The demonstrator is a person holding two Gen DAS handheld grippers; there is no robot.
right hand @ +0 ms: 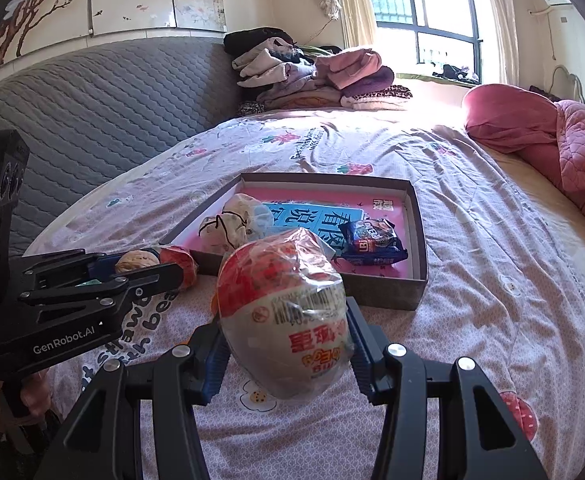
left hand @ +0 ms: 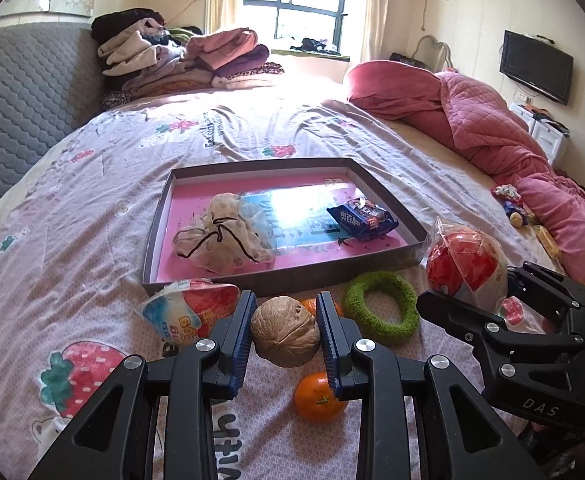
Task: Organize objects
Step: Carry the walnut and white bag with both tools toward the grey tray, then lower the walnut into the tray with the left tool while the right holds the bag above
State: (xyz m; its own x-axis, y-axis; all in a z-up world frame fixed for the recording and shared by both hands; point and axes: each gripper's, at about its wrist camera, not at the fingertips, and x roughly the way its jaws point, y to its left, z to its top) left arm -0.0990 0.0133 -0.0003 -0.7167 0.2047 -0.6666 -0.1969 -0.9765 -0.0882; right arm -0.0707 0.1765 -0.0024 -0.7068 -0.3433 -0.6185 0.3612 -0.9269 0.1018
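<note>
Holding two pickups at once: your left gripper [left hand: 285, 330] is pinching the walnut [left hand: 285, 332] between its blue pads, just above the bedsheet [left hand: 92, 208] and short of the tray's near wall. Your right gripper [right hand: 288, 344] is clamped on the wrapped egg toy [right hand: 286, 308], lifted in front of the shallow box tray [left hand: 280, 280].

Step looks like carry-to-tray, both loads secured, neither dropped in yet. Next move calls for lifting each over the near rim, then letting go inside.

Tray already has a drawstring pouch [left hand: 220, 236] on its left and a blue snack pack [left hand: 362, 218] on its right; open floor sits between them and along the front strip.

Watch the loose stuff by the near rim: a tangerine [left hand: 318, 398] under your left fingers, green knit ring [left hand: 382, 306], another wrapped egg [left hand: 190, 310]. Your two grippers are close side by side, so stagger them.
</note>
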